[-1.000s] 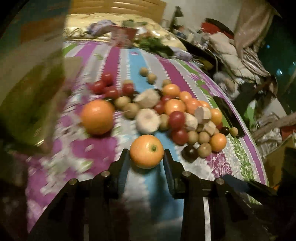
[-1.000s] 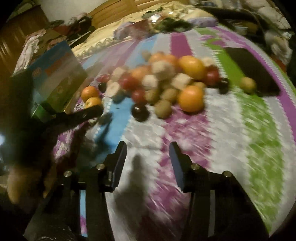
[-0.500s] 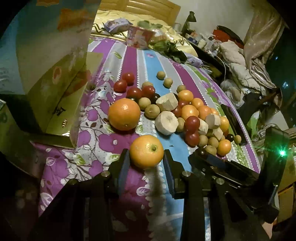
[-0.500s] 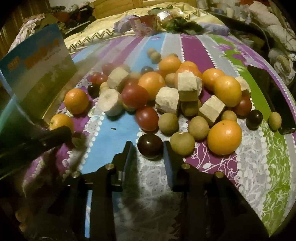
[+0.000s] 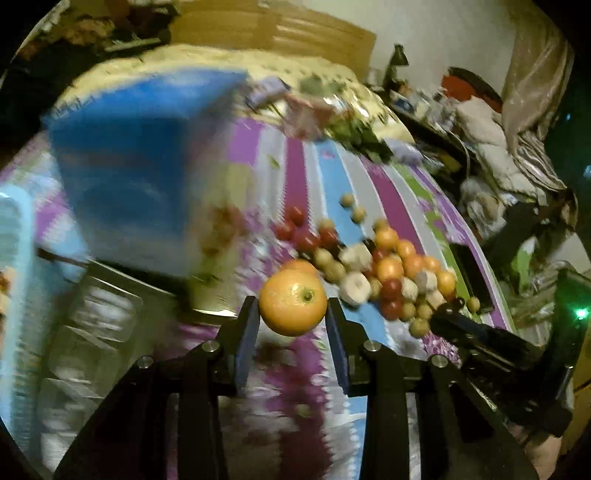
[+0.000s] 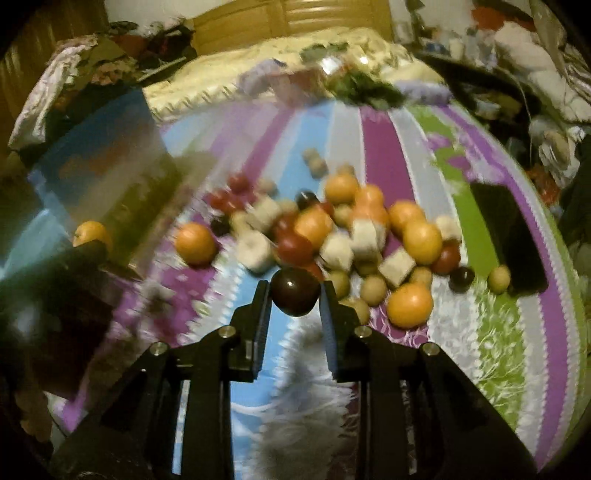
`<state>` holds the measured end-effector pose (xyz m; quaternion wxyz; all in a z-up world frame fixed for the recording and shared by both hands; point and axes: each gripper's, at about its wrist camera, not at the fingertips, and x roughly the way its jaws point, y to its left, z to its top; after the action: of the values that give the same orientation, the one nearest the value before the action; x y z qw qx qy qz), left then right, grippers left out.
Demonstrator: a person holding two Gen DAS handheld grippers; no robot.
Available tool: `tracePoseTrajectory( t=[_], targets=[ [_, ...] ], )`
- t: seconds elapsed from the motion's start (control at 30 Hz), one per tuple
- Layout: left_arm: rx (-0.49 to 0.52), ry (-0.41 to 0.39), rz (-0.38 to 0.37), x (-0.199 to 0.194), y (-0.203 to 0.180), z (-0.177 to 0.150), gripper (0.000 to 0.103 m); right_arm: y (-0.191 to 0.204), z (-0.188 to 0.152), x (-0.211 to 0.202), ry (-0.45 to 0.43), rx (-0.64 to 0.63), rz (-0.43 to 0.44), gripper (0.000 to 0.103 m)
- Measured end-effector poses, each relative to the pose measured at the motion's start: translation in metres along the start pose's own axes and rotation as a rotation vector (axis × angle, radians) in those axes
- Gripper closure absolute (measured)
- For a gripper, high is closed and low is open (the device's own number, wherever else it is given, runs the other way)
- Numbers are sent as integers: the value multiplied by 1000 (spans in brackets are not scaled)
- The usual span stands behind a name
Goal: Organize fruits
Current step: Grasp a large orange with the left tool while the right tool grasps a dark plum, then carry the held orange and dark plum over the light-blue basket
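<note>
My left gripper is shut on an orange and holds it above the striped bedspread; that orange also shows at the left of the right wrist view. My right gripper is shut on a dark plum, lifted just off the cloth. A pile of fruit lies beyond: oranges, red and dark plums, small brown fruits and pale cut chunks. One orange sits apart at the pile's left. A clear plastic compartment tray lies low at the left.
A blue open box stands at the left, blurred by motion. A black phone lies at the cloth's right edge. A wooden headboard and cluttered bedding are at the back. The right gripper's body crosses the left view's lower right.
The left gripper has lifted the orange and swung left toward the box and tray. The right gripper has closed on the dark plum and raised it slightly.
</note>
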<state>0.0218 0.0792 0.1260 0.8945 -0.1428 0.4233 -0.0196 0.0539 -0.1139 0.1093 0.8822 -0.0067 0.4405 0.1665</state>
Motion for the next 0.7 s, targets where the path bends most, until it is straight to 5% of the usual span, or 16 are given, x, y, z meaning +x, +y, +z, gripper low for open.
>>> tracePoseTrajectory(
  t=[0.27,0.7],
  targets=[
    [-43,-96,86,-80,43,20,66,57,35,-37,-53,-87,81,76],
    [-196,-208,193,-181,139,9,66,173,65,-64,-82,-250,231,76]
  ],
)
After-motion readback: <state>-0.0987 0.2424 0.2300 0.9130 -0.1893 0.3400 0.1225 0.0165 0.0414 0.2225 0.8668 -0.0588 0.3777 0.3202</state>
